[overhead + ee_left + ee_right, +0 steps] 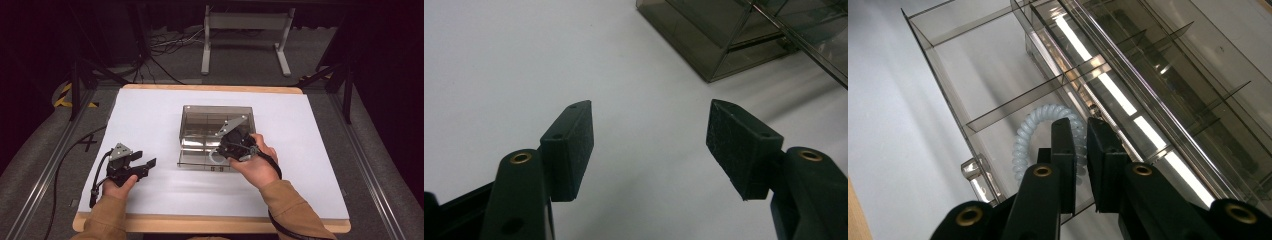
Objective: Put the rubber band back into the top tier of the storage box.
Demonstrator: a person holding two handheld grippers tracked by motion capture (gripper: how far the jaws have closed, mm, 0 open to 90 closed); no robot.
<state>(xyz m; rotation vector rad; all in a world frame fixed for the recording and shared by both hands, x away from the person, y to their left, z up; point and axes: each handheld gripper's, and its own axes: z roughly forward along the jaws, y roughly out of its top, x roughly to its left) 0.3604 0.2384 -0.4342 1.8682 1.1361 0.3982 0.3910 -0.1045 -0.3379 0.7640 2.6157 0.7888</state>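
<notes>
A white sheet (165,190) covers the wooden table (210,224) almost to its edges, leaving a strip of bare wood along the near side and a thin one along the far side. Broad open room lies to the left of the smoky clear drawer box (200,112) and in front of it, less to its right. The box sits near the middle, with its lower drawer (948,95) pulled out toward the person. The left gripper (146,163) rests low over the sheet, well apart from the box, its jaws standing wide with nothing between them; in the left gripper view a corner of the box shows at upper right. The right gripper (1081,131) points down into the pulled-out drawer, its jaws drawn close together on a pale coiled cord (1029,131) that loops just beyond and between the pads (1063,150), beside a cross divider (1018,102) in the near compartment.
</notes>
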